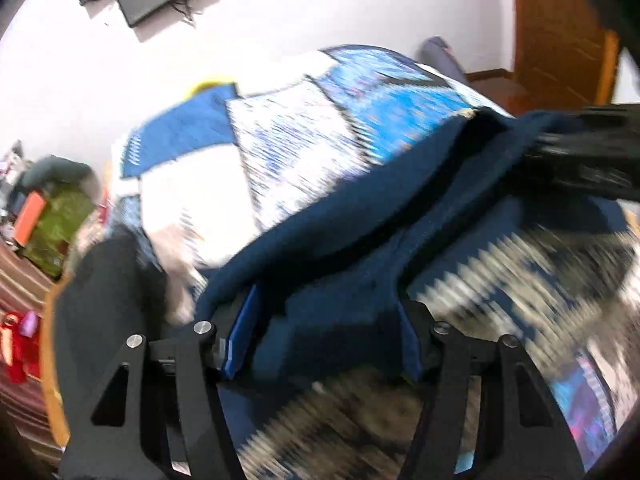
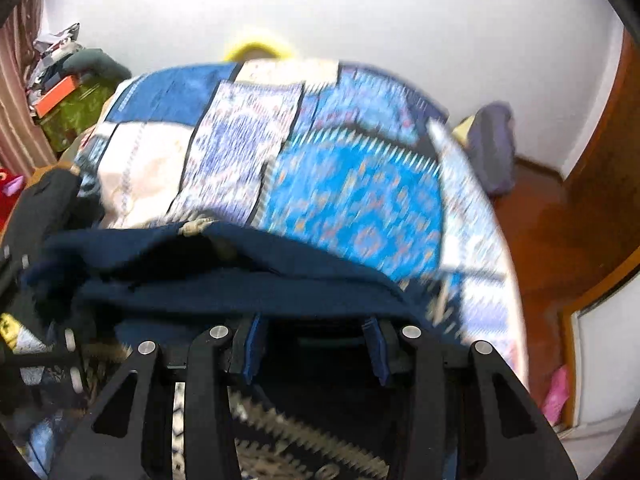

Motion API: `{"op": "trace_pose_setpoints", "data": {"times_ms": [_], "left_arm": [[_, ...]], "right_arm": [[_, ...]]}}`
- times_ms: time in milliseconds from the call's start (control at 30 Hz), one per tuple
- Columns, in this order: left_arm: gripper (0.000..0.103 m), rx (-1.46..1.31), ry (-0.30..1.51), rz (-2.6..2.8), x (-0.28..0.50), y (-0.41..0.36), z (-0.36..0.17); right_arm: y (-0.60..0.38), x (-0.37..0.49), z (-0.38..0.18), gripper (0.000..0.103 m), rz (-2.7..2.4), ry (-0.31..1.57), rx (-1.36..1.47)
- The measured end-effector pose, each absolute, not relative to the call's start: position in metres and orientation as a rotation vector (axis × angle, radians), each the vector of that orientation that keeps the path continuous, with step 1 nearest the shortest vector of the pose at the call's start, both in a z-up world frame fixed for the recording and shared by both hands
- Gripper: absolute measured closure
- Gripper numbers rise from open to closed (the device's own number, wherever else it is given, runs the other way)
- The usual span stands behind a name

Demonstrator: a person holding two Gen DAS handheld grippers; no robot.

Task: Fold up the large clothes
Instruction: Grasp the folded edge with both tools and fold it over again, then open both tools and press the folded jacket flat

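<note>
A navy garment lies bunched over a blue patchwork bedspread. The left gripper pinches its edge at 6 o'clock. The right gripper likewise clamps a navy fold between blue pads. Blur leaves no writing legible.

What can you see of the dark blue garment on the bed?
The garment is dark navy, soft knit-looking fabric, bunched in thick folds with a light label at its opening. It lies across the patterned blue bedspread. The left claw and right claw each have its edge between their blue pads.
</note>
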State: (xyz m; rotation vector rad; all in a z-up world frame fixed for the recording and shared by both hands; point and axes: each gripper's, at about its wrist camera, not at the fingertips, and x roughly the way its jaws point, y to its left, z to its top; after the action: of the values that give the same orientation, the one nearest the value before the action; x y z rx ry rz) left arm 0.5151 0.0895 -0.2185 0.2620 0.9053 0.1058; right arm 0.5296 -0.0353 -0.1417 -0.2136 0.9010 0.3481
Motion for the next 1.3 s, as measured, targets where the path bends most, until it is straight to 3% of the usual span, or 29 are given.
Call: {"op": "trace_pose_setpoints", "data": {"times_ms": [133,300,467,767,933,1000,1033,1100,1300], "left_arm": [[0.041,0.211,0.887,0.277,0.552,0.134,-0.19],[0.041,0.009,0.838,0.263,0.546,0.176,-0.154],[0.041,0.029,0.837,0.207,0.522,0.168,-0.153],[0.04,0.018,0.948,0.063,0.481,0.122,-0.204],[0.031,-0.009,1.006,0.029,0.47,0.105,-0.244],[0.022,-0.022,0.983,0.047,0.462,0.106,-0.252],[0.015,-0.039,0.959,0.062,0.456,0.108,-0.254],[0.011,-0.078,0.949,0.078,0.449,0.115,-0.259],[0.011,-0.12,0.954,0.11,0.424,0.135,-0.259]], "right_arm": [[-0.052,0.531,-0.099,0.063,0.252,0.754,-0.23],[-0.082,0.524,-0.081,0.061,0.296,0.763,-0.139],[-0.091,0.51,-0.101,0.061,0.336,0.842,-0.125],[-0.062,0.473,-0.163,0.061,0.456,0.985,-0.188],[-0.051,0.455,-0.199,0.044,0.427,0.993,-0.295],[-0.059,0.45,-0.2,0.03,0.388,0.947,-0.282],[-0.063,0.447,-0.2,0.028,0.371,0.941,-0.274],[-0.071,0.445,-0.2,0.027,0.365,0.949,-0.252],[-0.089,0.435,-0.196,0.027,0.347,0.972,-0.22]]}}
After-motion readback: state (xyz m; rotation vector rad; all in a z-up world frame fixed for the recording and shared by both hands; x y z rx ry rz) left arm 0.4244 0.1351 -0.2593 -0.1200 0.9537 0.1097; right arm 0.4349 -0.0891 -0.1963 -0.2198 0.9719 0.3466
